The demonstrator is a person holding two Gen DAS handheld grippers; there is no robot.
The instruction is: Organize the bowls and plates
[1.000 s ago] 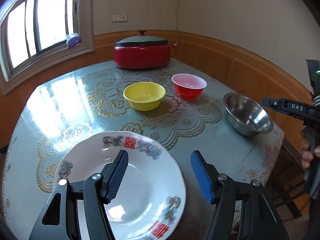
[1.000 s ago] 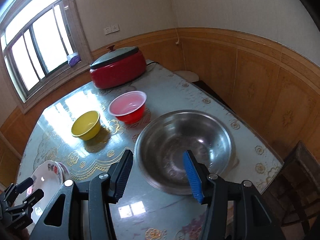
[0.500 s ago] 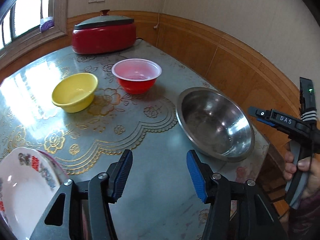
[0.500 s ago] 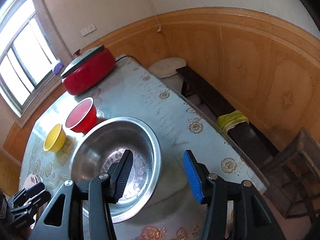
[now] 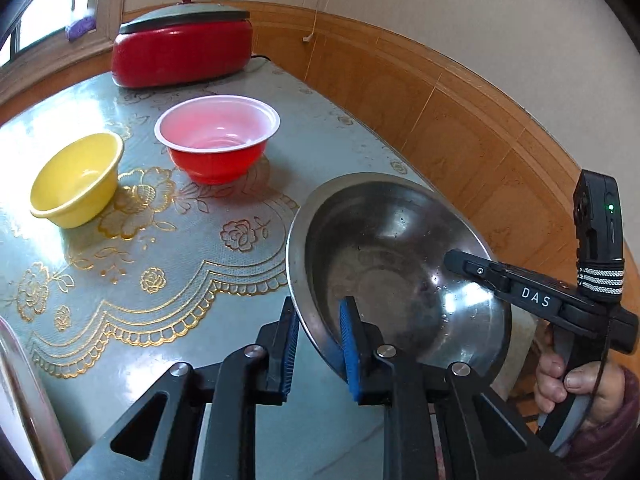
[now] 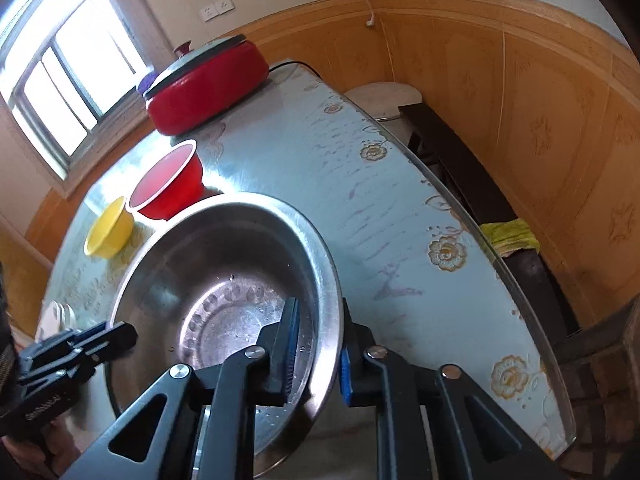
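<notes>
The wide stainless-steel bowl (image 5: 396,276) is sitting near the table's edge, and both grippers are closing on its rim from opposite sides. The left gripper (image 5: 318,350) is pinching the near rim, one blue pad inside, one outside; the right gripper (image 6: 318,354) is clamping the far rim likewise. Beyond it, a red plastic bowl (image 5: 218,138) and a small yellow bowl (image 5: 76,180) are resting on the flowered, glass-topped table (image 5: 168,248).

Bowls (image 5: 218,136) before cooker (image 5: 182,54)
</notes>
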